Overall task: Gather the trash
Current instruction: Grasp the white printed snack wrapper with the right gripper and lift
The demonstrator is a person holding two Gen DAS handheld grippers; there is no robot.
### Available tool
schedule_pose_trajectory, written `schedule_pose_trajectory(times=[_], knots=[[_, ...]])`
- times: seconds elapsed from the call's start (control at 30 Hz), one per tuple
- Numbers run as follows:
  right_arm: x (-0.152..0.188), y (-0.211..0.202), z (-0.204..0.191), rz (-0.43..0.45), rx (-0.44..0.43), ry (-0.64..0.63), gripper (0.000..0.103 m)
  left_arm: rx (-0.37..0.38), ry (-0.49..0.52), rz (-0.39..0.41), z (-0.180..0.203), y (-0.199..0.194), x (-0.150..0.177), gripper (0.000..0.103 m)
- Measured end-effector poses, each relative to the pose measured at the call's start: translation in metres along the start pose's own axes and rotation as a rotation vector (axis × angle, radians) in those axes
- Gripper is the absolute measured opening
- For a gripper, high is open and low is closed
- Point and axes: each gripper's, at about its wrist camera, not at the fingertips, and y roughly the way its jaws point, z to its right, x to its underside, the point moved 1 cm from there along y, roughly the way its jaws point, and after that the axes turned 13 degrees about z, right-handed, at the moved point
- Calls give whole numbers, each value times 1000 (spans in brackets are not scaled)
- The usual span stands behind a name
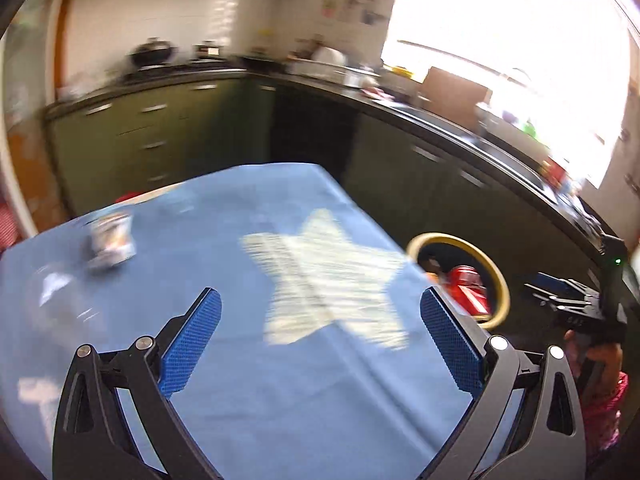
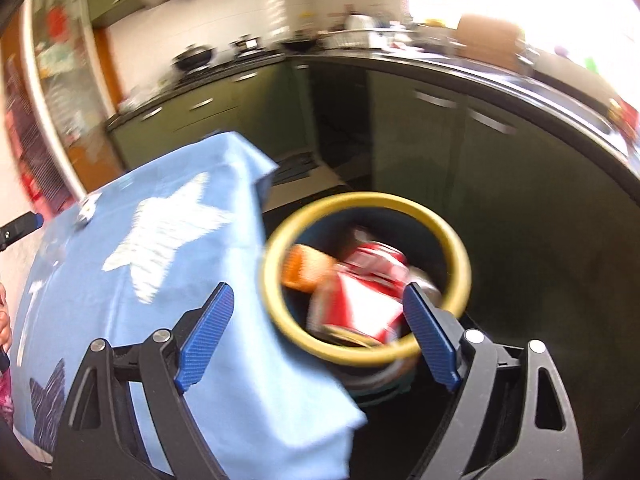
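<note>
Window (image 1: 520,40) glare blows out (fisheye-bent) frames; motion blur throughout.

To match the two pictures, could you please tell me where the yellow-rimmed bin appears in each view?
Left wrist view: the bin sits at right of centre, just past the table's right edge, partly behind the right jaw.
Right wrist view: the bin fills the centre, straight ahead.
Shared landmark: the white star on the blue tablecloth.

No readable text, labels perhaps too blurred
</note>
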Motion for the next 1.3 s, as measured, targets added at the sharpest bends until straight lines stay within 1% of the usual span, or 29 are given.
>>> schedule_pose_trajectory(times=[0.07, 0.1, 0.13, 0.2, 0.33, 0.4, 0.43, 0.5, 0.57, 0.67, 0.77, 0.87, 0.93, 1.0, 1.07, 1.1, 1.17, 1.23, 1.3], knots=[[-10, 12, -29, -10, -54, -50, 82, -82, -32, 36, -34, -23, 7, 98], [-15, 18, -44, -13, -79, -70, 82, -116, -35, 50, -47, -33, 10, 98], [-21, 24, -61, -18, -111, -94, 82, -178, -34, 67, -67, -44, 15, 98], [-32, 37, -95, -34, -170, -136, 82, -263, -34, 80, -93, -61, 22, 98], [-55, 69, -182, -96, -319, -215, 82, -381, -90, 106, -141, -87, 43, 98], [-66, 83, -227, -122, -387, -245, 82, -427, -101, 104, -151, -89, 50, 98], [-72, 91, -251, -136, -416, -261, 82, -436, -111, 99, -156, -90, 52, 98], [-84, 109, -298, -164, -454, -275, 82, -428, -137, 98, -158, -87, 55, 98], [-92, 126, -340, -195, -488, -292, 82, -411, -134, 88, -156, -83, 59, 98], [-95, 159, -392, -266, -506, -320, 82, -418, -82, 60, -146, -73, 64, 98], [-90, 196, -425, -359, -492, -327, 82, -435, -29, 51, -137, -68, 66, 98], [-81, 232, -448, -447, -456, -322, 81, -444, -12, 57, -132, -67, 65, 98], [-76, 250, -455, -486, -425, -307, 81, -432, -20, 54, -132, -67, 65, 98], [-70, 264, -462, -515, -387, -300, 79, -425, -26, 46, -132, -65, 66, 98], [-65, 275, -465, -534, -350, -295, 74, -423, -23, 39, -132, -64, 67, 98], [-63, 280, -465, -549, -333, -287, 73, -421, -22, 38, -131, -64, 67, 98], [-60, 286, -465, -558, -317, -281, 68, -418, -27, 36, -132, -64, 67, 98], [-59, 289, -465, -554, -296, -280, 64, -411, -38, 34, -132, -64, 68, 98], [-57, 290, -465, -562, -300, -275, 60, -407, -45, 26, -133, -62, 68, 98]])
